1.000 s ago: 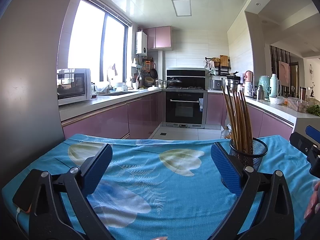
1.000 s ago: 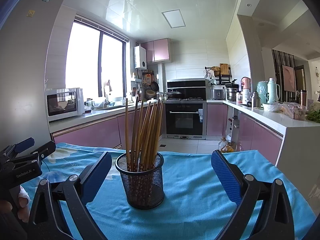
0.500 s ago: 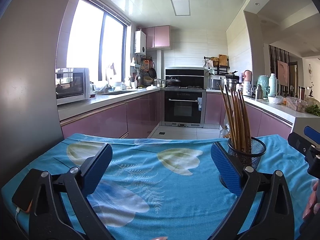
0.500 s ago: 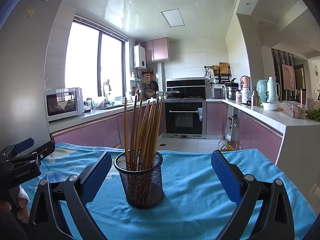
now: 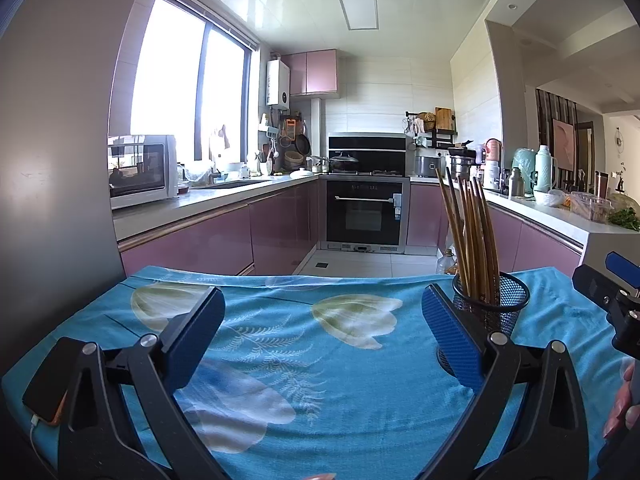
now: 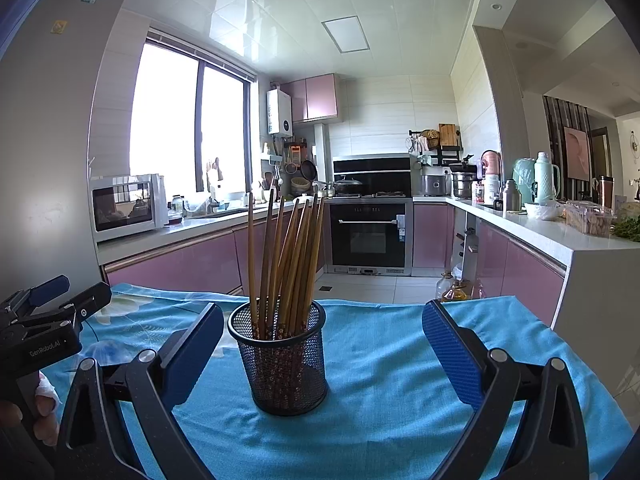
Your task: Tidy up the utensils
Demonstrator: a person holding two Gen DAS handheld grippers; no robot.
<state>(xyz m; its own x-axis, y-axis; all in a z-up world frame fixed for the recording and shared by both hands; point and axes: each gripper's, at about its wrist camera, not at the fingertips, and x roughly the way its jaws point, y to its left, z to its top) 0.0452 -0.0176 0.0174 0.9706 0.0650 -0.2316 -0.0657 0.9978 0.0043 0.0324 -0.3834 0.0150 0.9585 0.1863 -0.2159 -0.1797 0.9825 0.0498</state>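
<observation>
A black mesh holder (image 6: 282,360) stands upright on the blue floral tablecloth (image 6: 400,380), with several wooden chopsticks (image 6: 288,264) standing in it. My right gripper (image 6: 320,344) is open and empty, with the holder just inside its left finger. In the left wrist view the holder (image 5: 494,304) and chopsticks (image 5: 470,240) stand behind the right finger of my left gripper (image 5: 320,332), which is open and empty above the cloth. The right gripper shows at the right edge of that view (image 5: 612,296), and the left gripper at the left edge of the right wrist view (image 6: 48,312).
A phone (image 5: 46,384) on a cable lies at the cloth's near left edge. The table's far edge drops to the kitchen floor (image 5: 352,264). Pink cabinets, an oven (image 6: 370,236) and crowded counters stand beyond. A grey fridge wall (image 5: 48,160) is on the left.
Both views have drifted slightly; the holder sits a little lower in the left wrist view. Both grippers stay open. Nothing was taken or let go.
</observation>
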